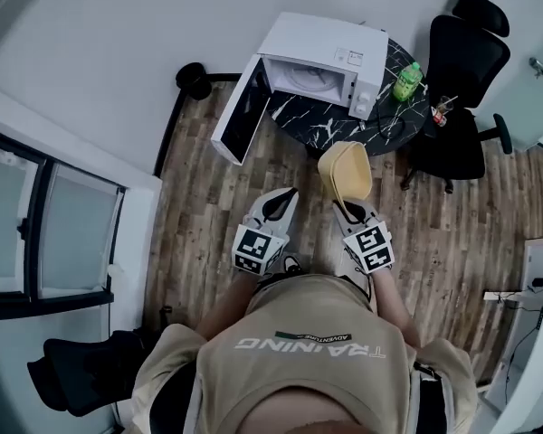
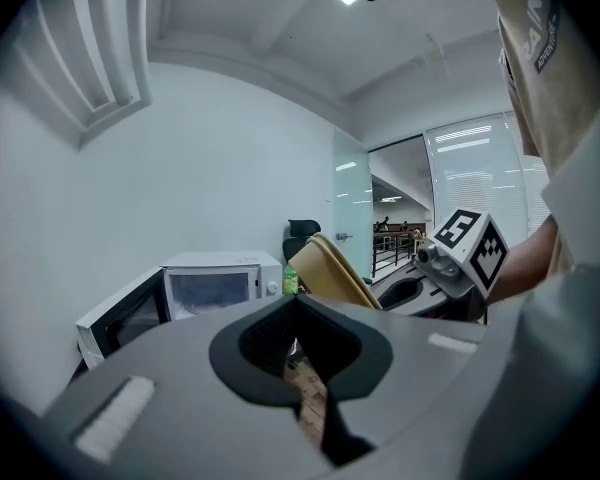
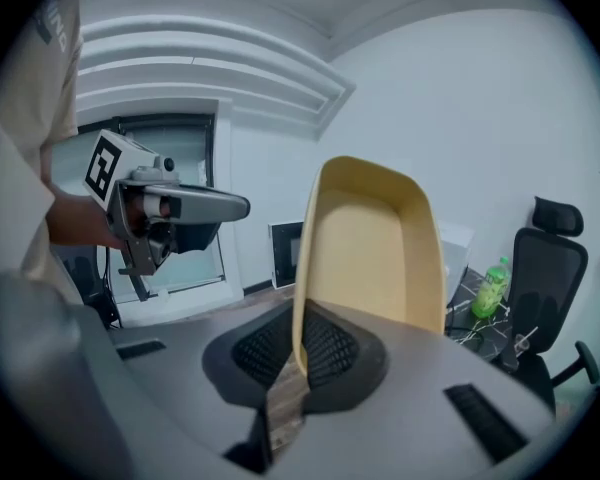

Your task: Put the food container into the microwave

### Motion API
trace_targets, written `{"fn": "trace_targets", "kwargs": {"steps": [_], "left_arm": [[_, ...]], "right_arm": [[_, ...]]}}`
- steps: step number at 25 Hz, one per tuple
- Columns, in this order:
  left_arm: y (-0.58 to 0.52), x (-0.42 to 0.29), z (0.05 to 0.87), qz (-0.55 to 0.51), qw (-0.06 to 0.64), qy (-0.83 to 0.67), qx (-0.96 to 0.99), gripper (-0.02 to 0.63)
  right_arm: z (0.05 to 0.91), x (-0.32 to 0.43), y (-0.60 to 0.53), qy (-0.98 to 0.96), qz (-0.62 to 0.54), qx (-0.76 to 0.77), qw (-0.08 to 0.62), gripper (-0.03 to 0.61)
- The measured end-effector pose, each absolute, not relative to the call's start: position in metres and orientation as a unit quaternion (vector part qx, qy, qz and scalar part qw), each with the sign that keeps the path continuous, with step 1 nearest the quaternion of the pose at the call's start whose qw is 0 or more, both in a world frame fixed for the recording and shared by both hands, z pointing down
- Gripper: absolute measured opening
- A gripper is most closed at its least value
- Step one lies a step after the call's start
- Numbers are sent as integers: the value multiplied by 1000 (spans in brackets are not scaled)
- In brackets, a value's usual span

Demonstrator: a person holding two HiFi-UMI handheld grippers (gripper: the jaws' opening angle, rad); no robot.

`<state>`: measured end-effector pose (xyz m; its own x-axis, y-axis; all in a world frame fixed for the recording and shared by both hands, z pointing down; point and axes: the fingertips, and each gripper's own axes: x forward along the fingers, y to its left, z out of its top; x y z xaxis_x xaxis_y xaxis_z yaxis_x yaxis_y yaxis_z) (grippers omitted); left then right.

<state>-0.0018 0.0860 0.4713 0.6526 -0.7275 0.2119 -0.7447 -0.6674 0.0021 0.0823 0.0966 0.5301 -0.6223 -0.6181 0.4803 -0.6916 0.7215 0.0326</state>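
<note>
Two grippers, both out in front of the person; the right gripper (image 1: 342,204) (image 3: 295,353) is clamped on the near rim of the food container (image 1: 346,170) (image 3: 372,248), one jaw inside the wall and one outside; the left gripper (image 1: 281,202) (image 2: 298,343) has its jaws pretty much together with nothing between them, only a sliver of floor showing through. The container is tan and oblong; its long axis runs straight on from the right gripper's jaws, far end pointing toward the table (image 1: 344,120), hollow side turned up and back toward the person; it's held in the air, not resting on anything. The left gripper sits just beside it, apart from it, pointing the same way. Beyond them, the microwave (image 1: 330,52) (image 2: 220,278) stands on the dark marbled table with its door (image 1: 240,111) swung wide open to the left; a green bottle (image 1: 405,81) (image 3: 492,286) stands just right of it, and a black office chair (image 1: 462,70) (image 3: 550,268) is past the table; wooden floor (image 1: 208,206) underneath.
</note>
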Motion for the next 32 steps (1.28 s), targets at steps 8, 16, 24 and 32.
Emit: {"fn": "trace_targets", "kwargs": {"steps": [8, 16, 24, 32], "left_arm": [[58, -48, 503, 100, 55, -402, 909, 2], [51, -75, 510, 90, 67, -409, 906, 2], [46, -95, 524, 91, 85, -417, 900, 2], [26, -82, 524, 83, 100, -402, 906, 2]], "right_arm": [[549, 46, 80, -886, 93, 371, 262, 18], [557, 20, 49, -885, 86, 349, 296, 18], [552, 1, 20, -886, 66, 341, 307, 18], [566, 11, 17, -883, 84, 338, 315, 18]]}}
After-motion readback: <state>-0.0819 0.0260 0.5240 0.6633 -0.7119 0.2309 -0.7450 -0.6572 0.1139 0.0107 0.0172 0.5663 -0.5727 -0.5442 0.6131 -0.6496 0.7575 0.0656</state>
